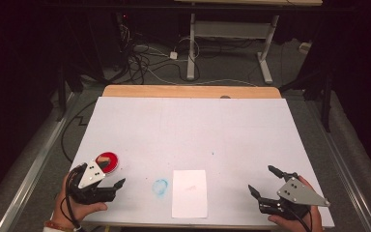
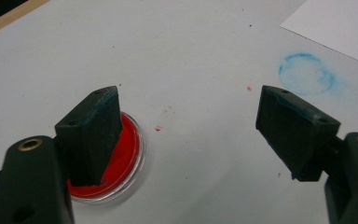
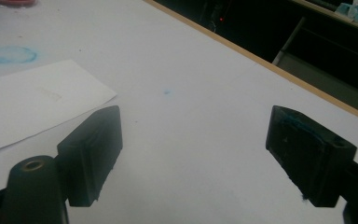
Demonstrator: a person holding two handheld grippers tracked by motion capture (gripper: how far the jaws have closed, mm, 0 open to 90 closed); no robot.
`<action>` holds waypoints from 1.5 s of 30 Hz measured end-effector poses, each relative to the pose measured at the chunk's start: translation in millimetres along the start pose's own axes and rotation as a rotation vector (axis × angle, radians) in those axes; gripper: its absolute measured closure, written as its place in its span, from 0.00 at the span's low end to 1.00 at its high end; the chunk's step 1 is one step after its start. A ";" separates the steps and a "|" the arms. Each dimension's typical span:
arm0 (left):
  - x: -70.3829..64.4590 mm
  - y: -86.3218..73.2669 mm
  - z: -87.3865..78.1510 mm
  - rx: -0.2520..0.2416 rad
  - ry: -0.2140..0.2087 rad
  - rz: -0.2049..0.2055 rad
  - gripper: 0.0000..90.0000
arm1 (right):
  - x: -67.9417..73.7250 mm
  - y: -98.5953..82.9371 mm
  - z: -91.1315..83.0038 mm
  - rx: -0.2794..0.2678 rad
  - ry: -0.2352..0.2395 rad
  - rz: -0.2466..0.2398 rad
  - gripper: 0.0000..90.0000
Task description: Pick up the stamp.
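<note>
Left gripper (image 1: 111,175) agape beside red ink pad (image 2: 121,154); no legible writing

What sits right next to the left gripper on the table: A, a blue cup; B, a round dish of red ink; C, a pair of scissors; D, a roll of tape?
B: a round dish of red ink lies beside the left gripper, whose jaws stand open near it.

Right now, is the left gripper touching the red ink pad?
Cannot tell. In the left gripper view, one jaw of the left gripper overlaps the red ink pad, hiding any contact or gap.
</note>
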State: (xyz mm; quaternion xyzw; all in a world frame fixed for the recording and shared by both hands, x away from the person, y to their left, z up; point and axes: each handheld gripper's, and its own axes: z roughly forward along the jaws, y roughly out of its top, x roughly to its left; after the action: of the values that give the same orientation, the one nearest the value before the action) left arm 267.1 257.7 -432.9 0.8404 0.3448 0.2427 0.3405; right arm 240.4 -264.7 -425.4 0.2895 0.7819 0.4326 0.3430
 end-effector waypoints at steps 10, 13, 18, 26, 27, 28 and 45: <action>17.0 11.3 -1.5 0.098 -0.018 0.059 0.26 | 0.1 -1.2 1.0 0.013 0.007 -0.001 0.21; 27.2 14.6 -3.1 0.132 -0.014 0.079 0.26 | -0.2 -0.8 0.7 0.011 0.008 -0.008 0.21; 42.5 19.1 -3.6 0.174 -0.017 0.080 0.28 | -0.3 -0.9 3.3 0.017 0.025 0.002 0.22; 58.0 19.4 4.1 0.213 -0.035 0.053 0.30 | -0.5 -0.3 6.2 0.023 0.042 -0.006 0.22; 59.6 19.6 5.0 0.219 -0.039 0.057 0.30 | -0.5 -0.3 6.2 0.023 0.042 -0.006 0.22; 61.0 20.0 5.6 0.228 -0.031 0.058 0.30 | 0.1 0.1 6.6 0.027 0.044 -0.008 0.22; 86.6 13.5 14.1 0.252 -0.043 0.035 0.34 | 2.6 -0.7 12.8 0.064 0.091 -0.023 0.22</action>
State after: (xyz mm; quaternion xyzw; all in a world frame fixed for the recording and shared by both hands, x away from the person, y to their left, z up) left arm 337.6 309.3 -417.0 0.8874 0.3505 0.1851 0.2355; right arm 248.8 -256.9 -431.8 0.2714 0.8135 0.4159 0.3027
